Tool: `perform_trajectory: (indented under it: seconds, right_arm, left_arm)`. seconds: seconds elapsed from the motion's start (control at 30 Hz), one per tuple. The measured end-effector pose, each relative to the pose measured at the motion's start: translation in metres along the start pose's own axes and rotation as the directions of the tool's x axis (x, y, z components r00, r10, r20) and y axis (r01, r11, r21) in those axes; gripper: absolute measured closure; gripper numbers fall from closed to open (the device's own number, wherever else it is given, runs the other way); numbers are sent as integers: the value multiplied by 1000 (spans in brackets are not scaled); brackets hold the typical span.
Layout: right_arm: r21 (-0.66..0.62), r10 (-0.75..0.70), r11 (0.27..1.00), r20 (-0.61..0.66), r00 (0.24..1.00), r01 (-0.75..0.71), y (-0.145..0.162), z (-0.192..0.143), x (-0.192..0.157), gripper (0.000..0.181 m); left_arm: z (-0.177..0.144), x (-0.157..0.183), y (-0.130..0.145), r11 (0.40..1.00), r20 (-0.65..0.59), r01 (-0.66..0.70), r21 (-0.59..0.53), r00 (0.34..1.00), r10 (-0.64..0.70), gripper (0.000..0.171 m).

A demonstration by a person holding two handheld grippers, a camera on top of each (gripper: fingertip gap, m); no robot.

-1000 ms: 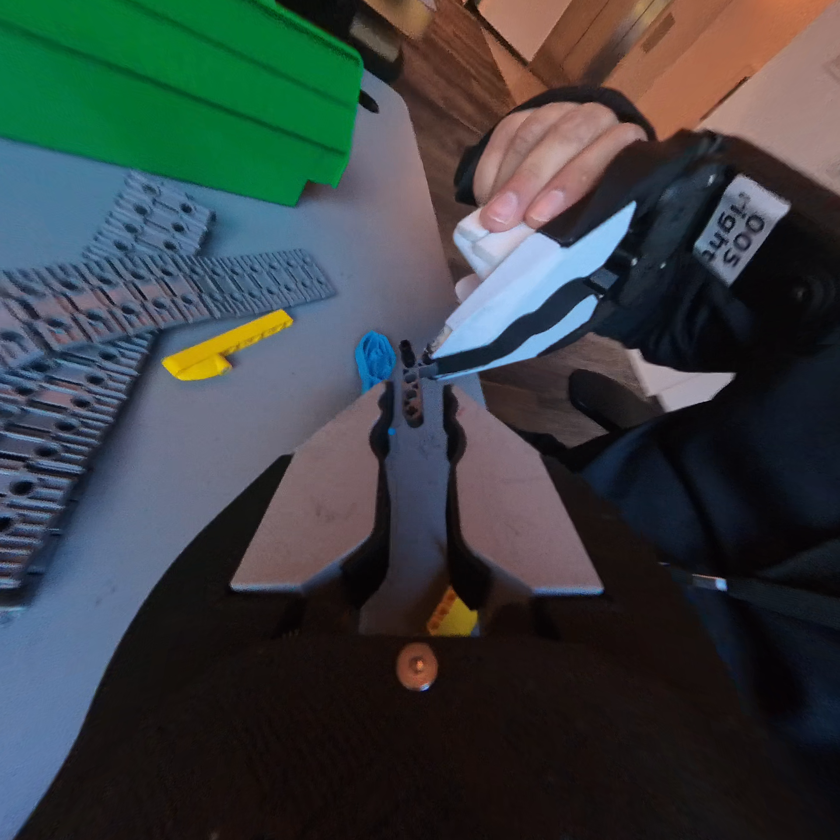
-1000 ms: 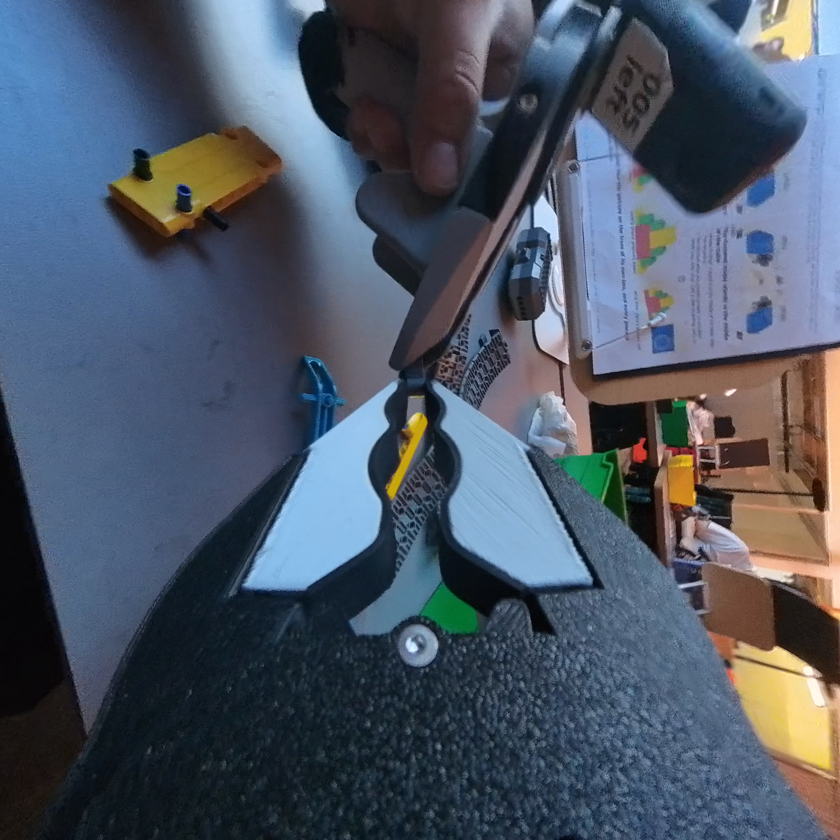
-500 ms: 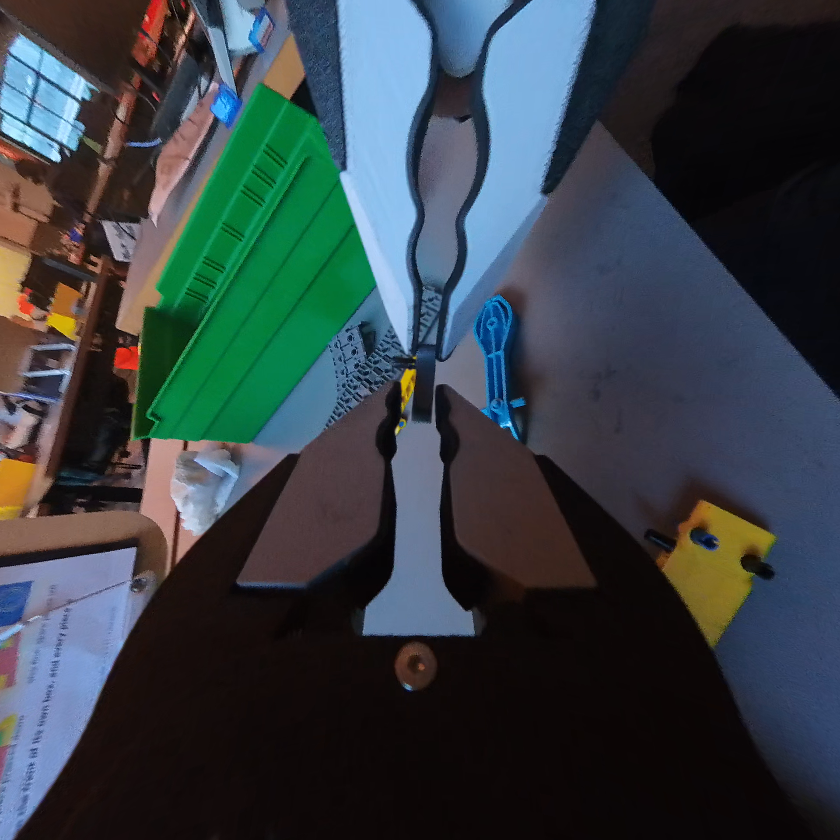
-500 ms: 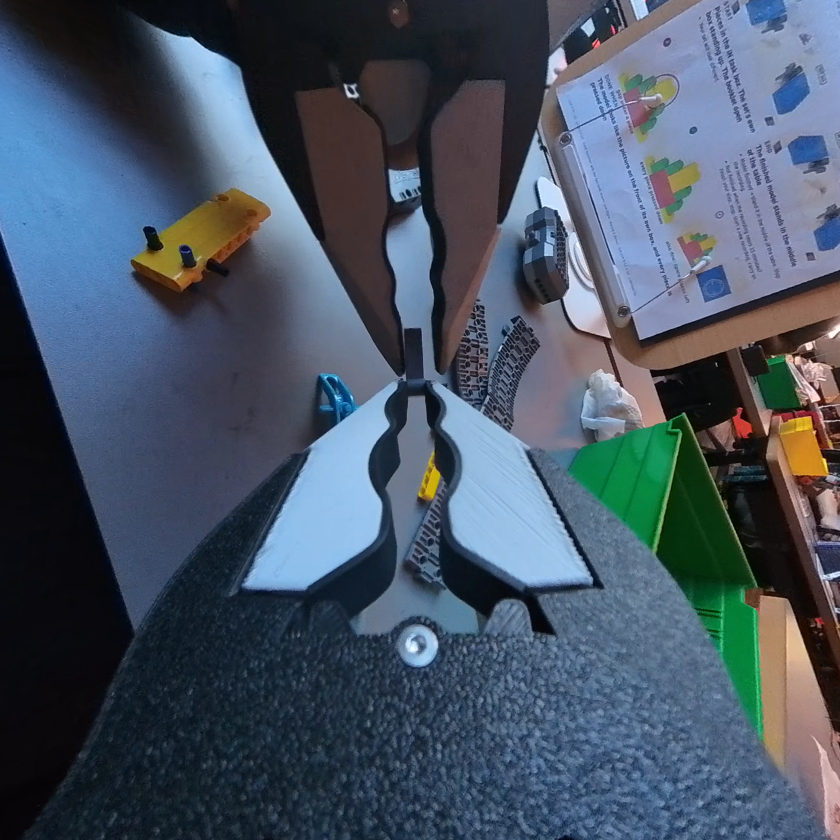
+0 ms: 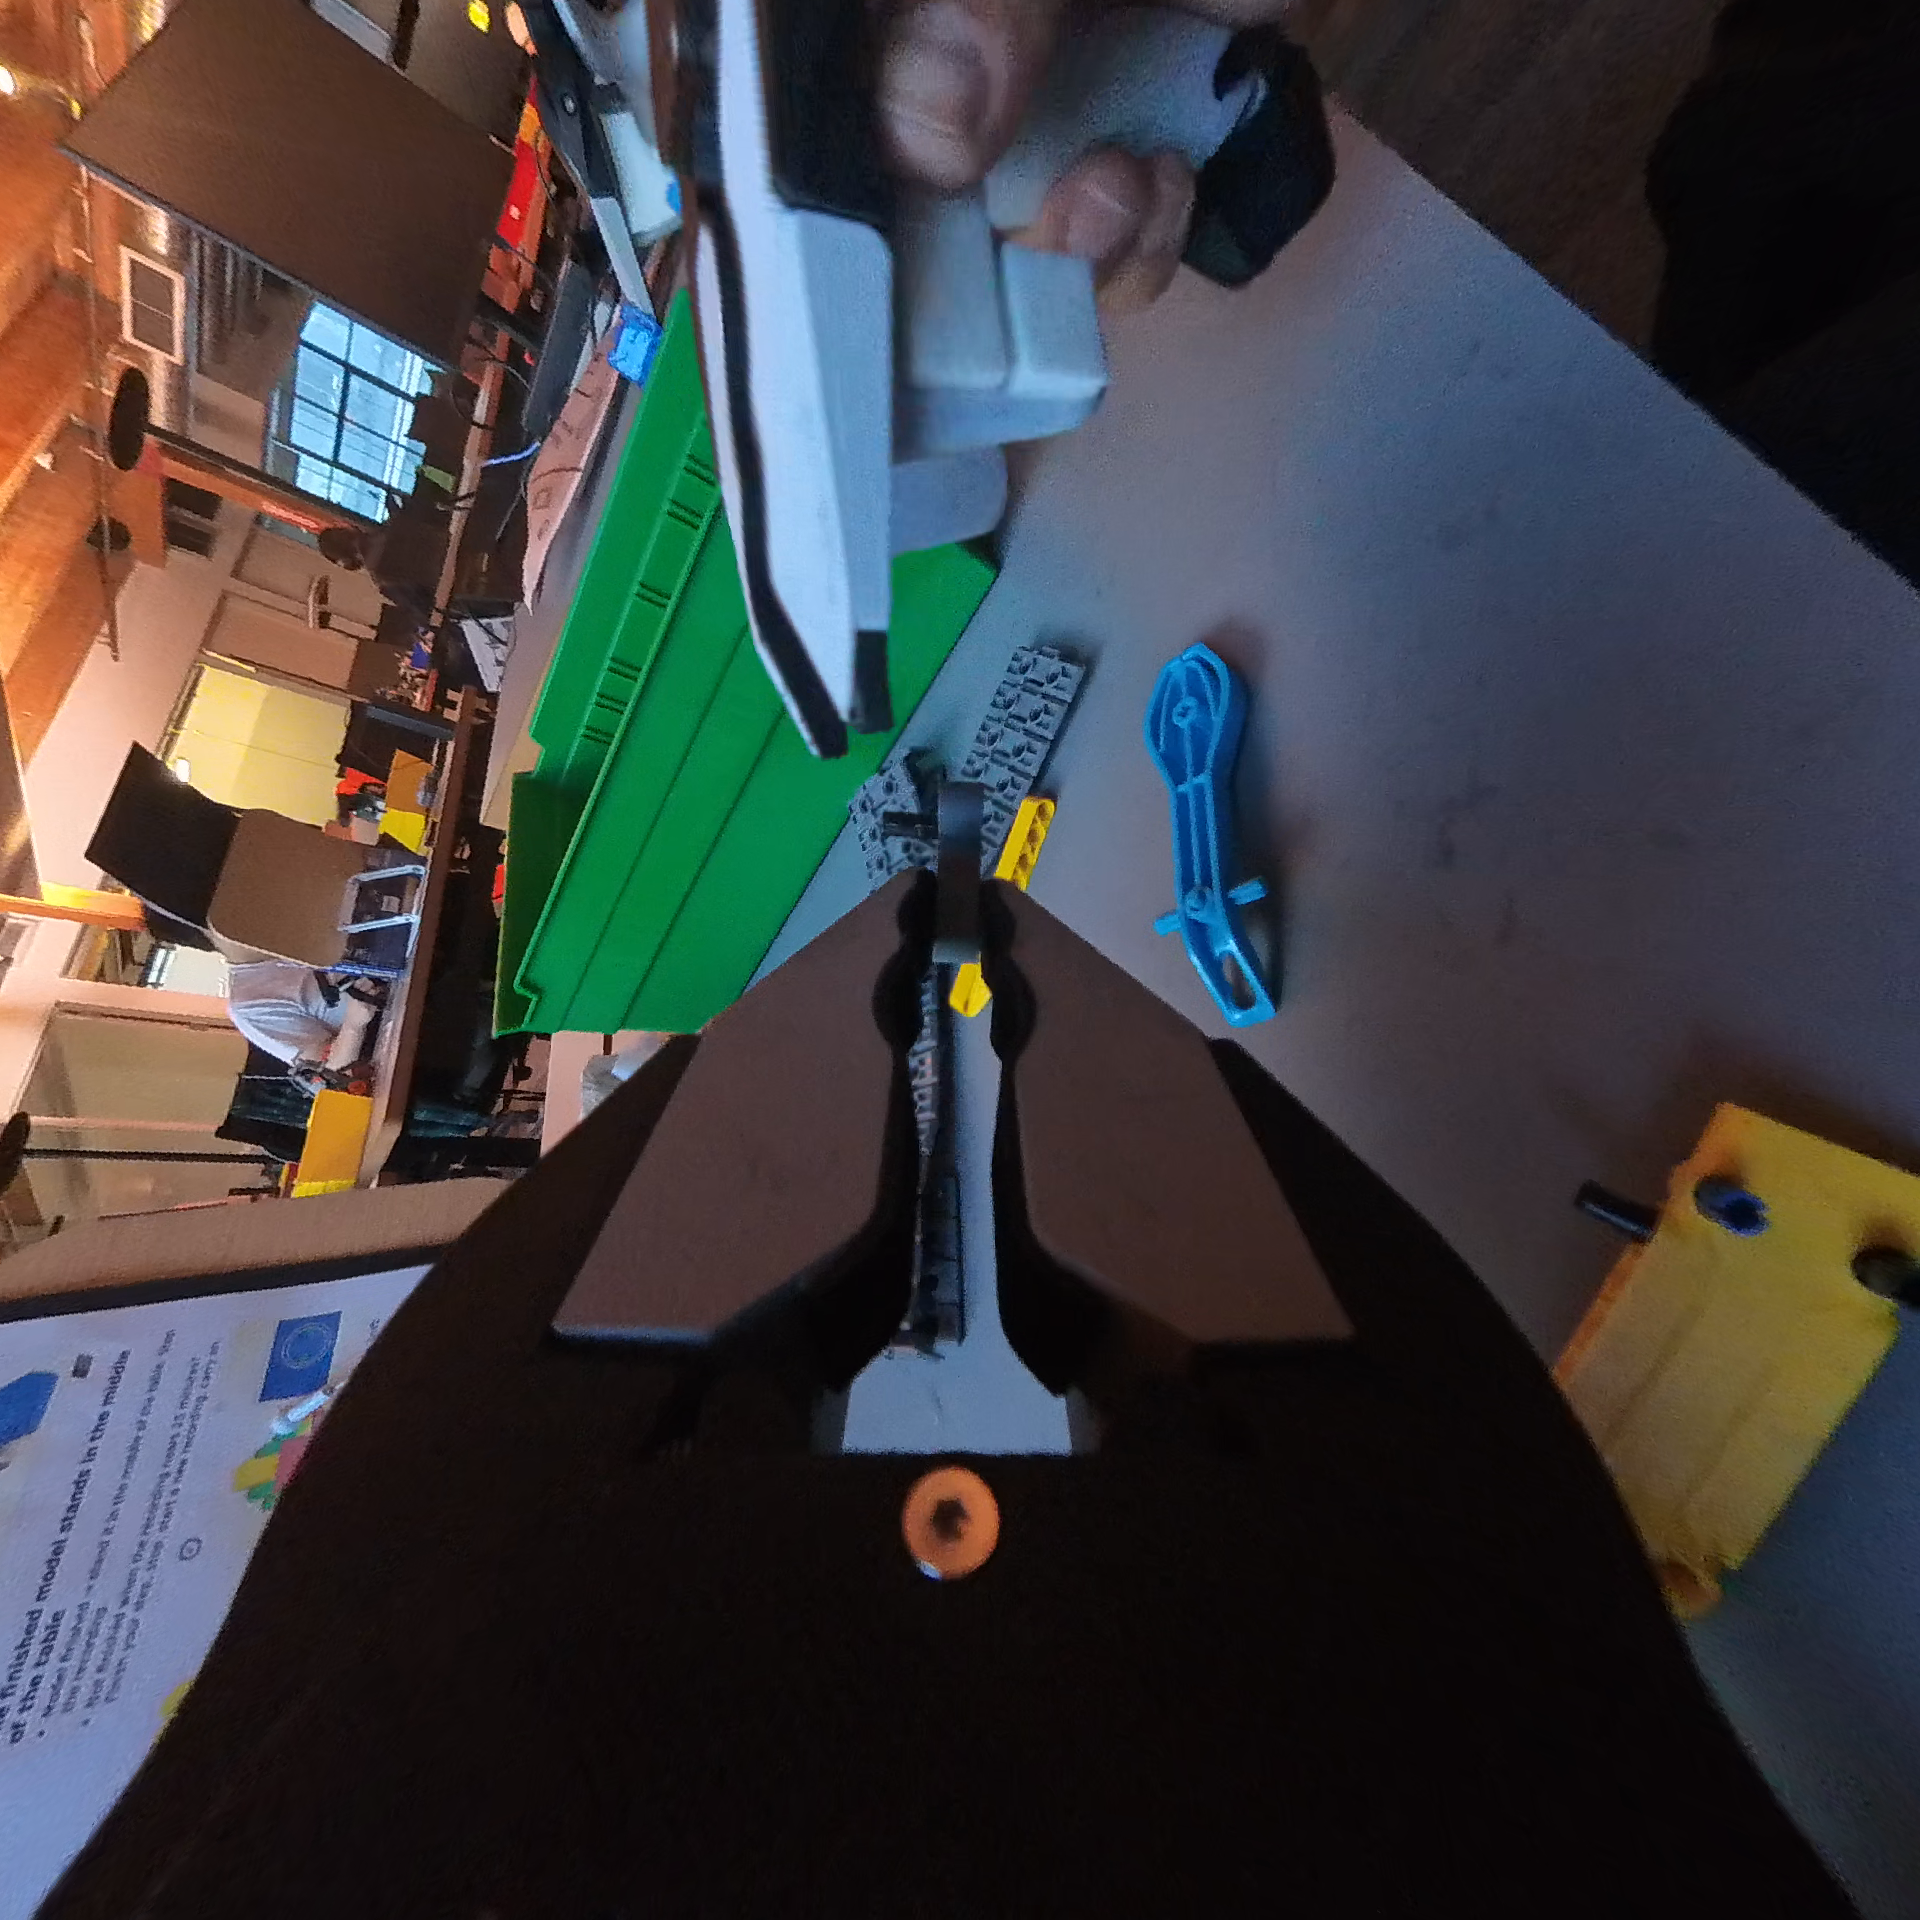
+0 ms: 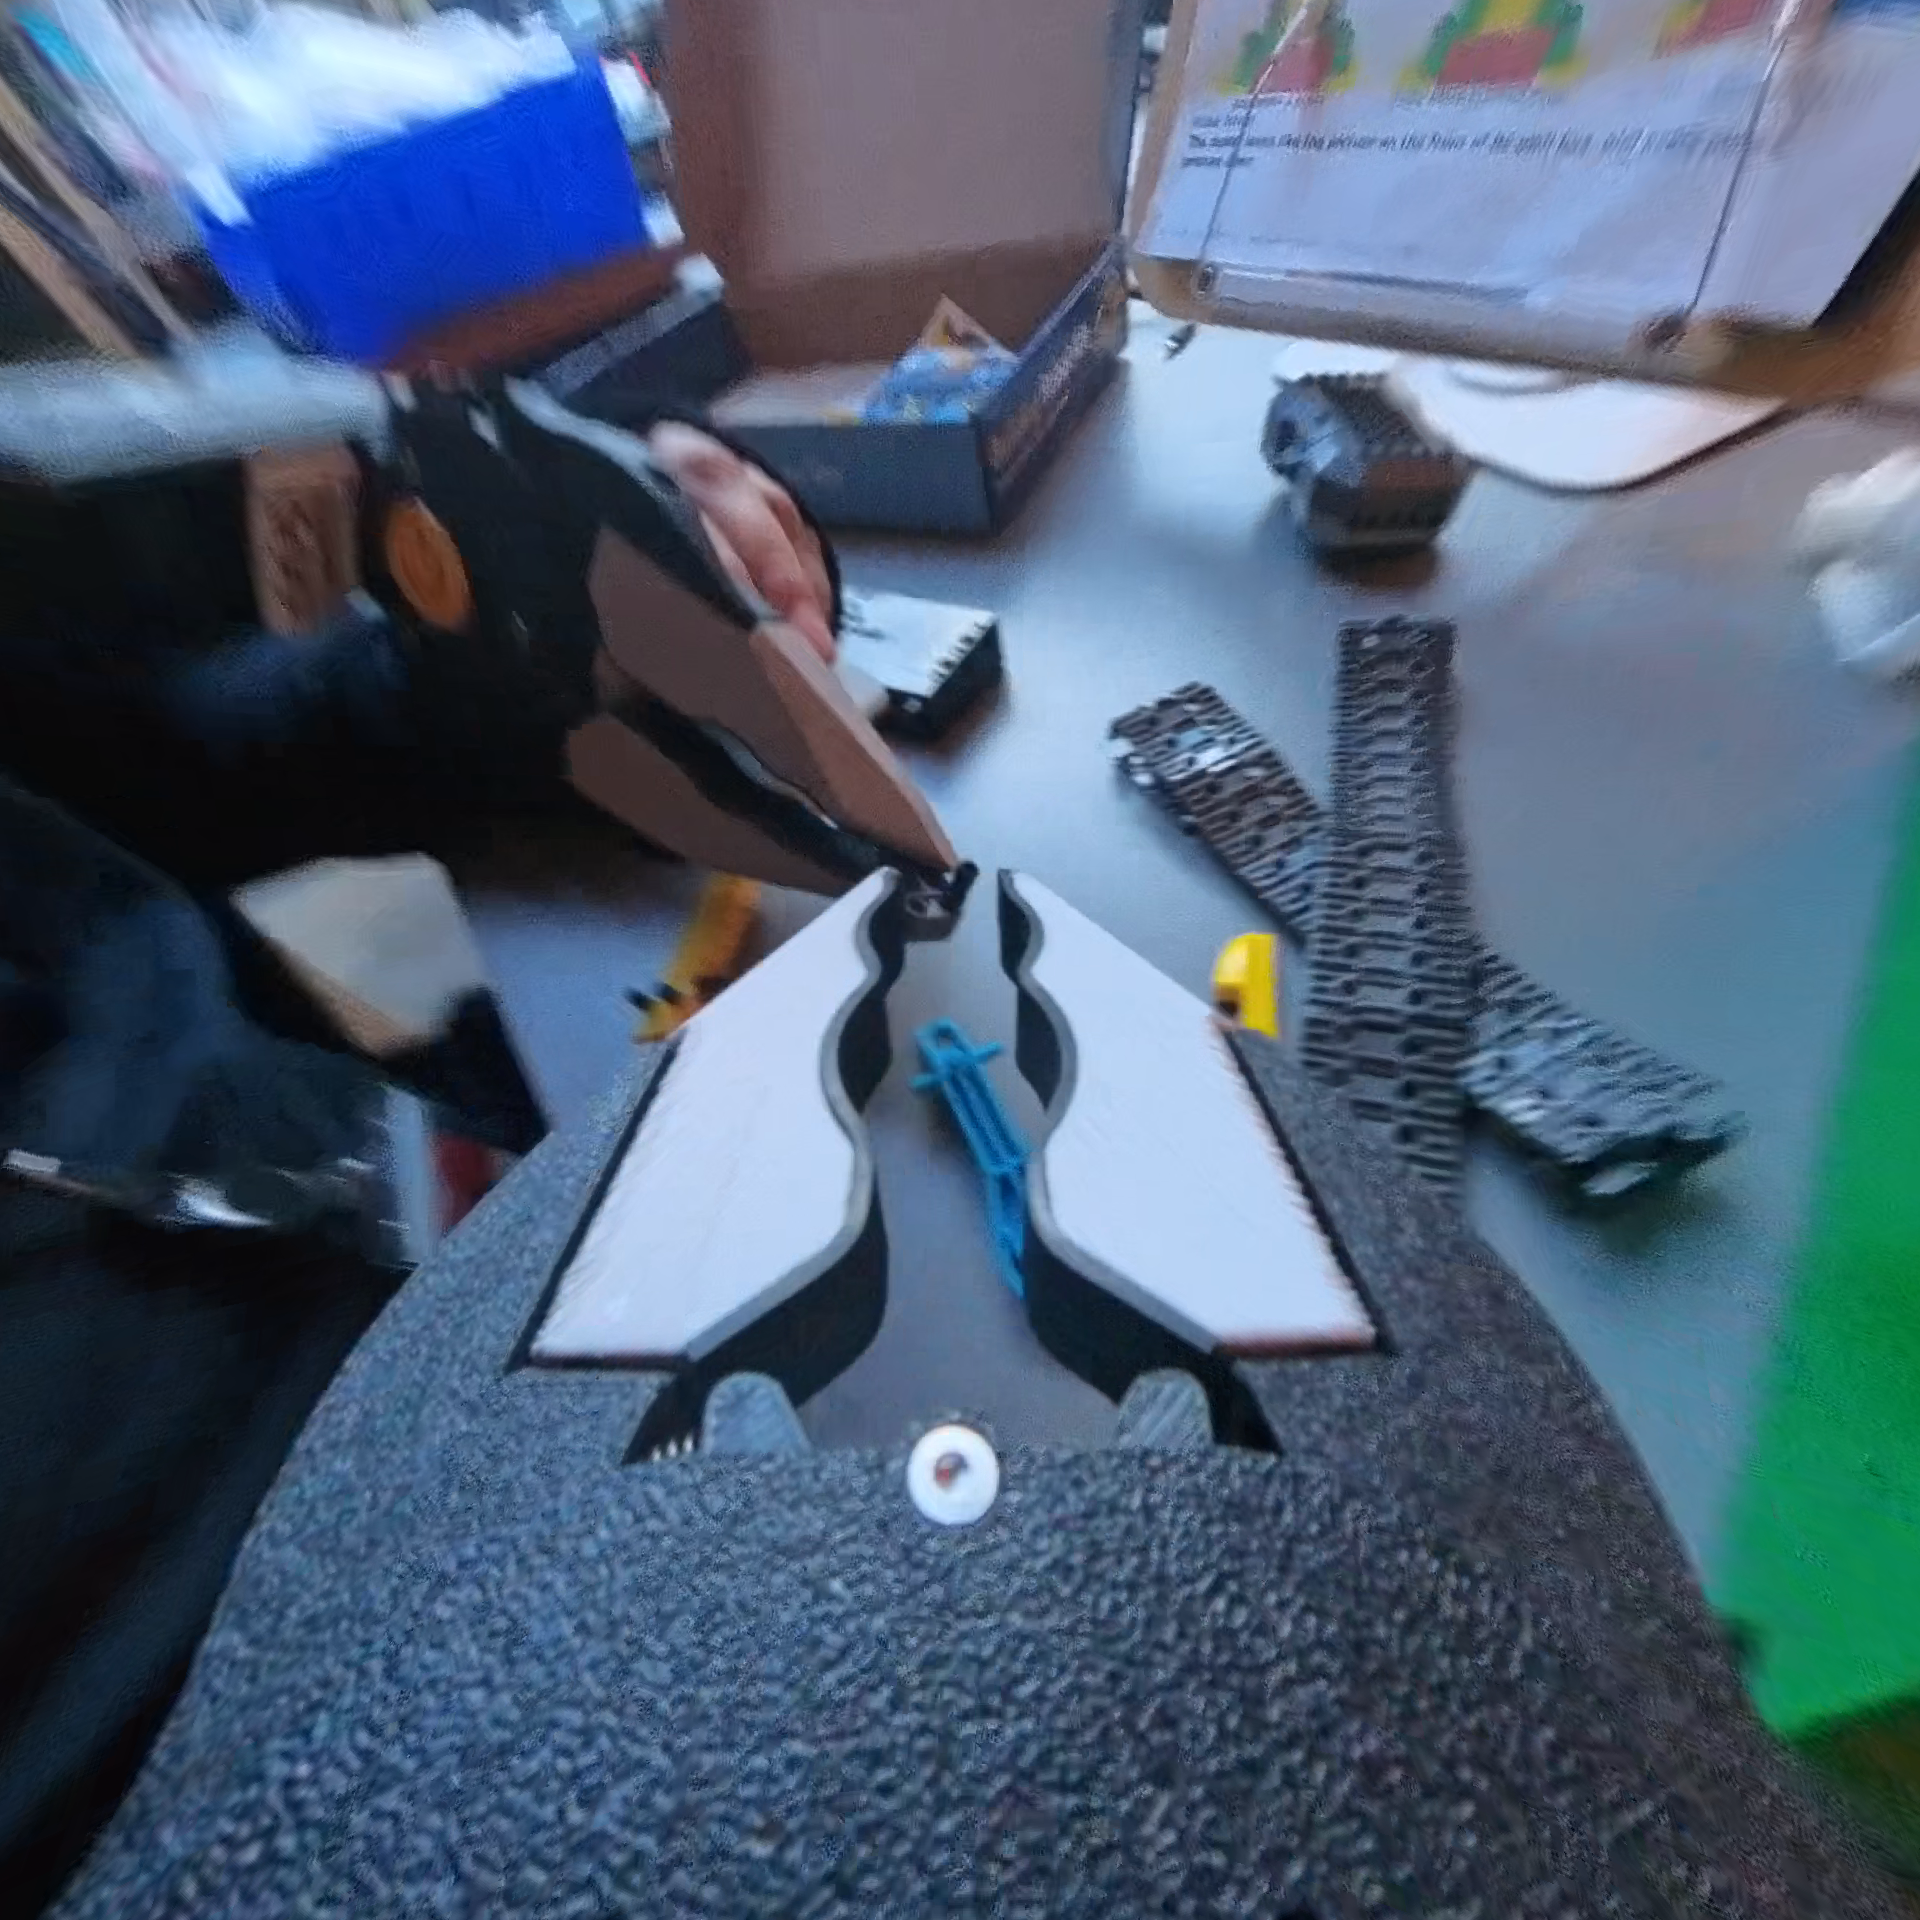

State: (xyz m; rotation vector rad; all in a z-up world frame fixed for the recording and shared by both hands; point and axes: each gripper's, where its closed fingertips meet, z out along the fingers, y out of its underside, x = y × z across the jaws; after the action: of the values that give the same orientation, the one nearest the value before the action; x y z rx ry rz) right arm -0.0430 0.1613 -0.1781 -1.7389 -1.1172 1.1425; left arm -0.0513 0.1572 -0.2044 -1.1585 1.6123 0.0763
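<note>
My left gripper (image 5: 956, 883) has brown fingers and is shut on a small dark grey beam (image 5: 958, 831) that sticks out past its tips, above the table. In the right wrist view the left gripper (image 6: 925, 868) comes in from the left with the dark piece (image 6: 928, 906) at its tip. My right gripper (image 6: 945, 883) has white fingers, and its jaws stand apart and empty with the dark piece just by the left fingertip. Seen from the left wrist, the right gripper (image 5: 847, 717) hangs a little above the beam, apart from it. A blue lever-shaped part (image 5: 1205, 831) lies on the table.
A green bin (image 5: 675, 779) stands beside grey track strips (image 6: 1382, 935). A small yellow beam (image 5: 1023, 842) and a yellow block with dark pins (image 5: 1745, 1351) lie on the table. An instruction sheet on a board (image 6: 1507, 156), an open box (image 6: 935, 416) and a grey block (image 6: 1351, 468) stand farther back. Less than 4 cm separates the two grippers' tips. Left tips and right tips are each some 30 centimetres from the grey block (image 6: 1351, 468).
The right gripper has opened and let go of the dark piece, which stays in the left gripper. Both grippers have swung round, and the right one has drawn slightly away.
</note>
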Motion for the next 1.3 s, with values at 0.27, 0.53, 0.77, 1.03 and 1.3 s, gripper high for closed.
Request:
perform_trajectory:
  seconds: [0.27, 0.53, 0.77, 1.03, 1.3]
  right_arm:
    - [-9, 181, 983, 64, 981, -181, 10, 17, 4, 174]
    - [-9, 283, 959, 89, 955, -283, 8, 23, 6, 181]
    - [333, 278, 909, -38, 960, -250, -49, -7, 40, 181]
    - [274, 49, 961, -254, 966, 23, -89, -38, 42, 181]
    - [-124, 14, 985, -645, 764, -123, -48, -120, 178, 148]
  left_arm:
    - [1, -1, -6, 1000, 29, -7, 10, 1000, 7, 166]
    - [5, -4, 2, 999, 65, 11, -33, 998, -8, 166]
    - [22, 66, -4, 986, -204, -110, -122, 975, 84, 164]
    - [-2, -23, 6, 963, 103, 268, 35, 957, -271, 165]
    - [9, -19, 5, 918, 62, 391, 67, 917, -395, 166]
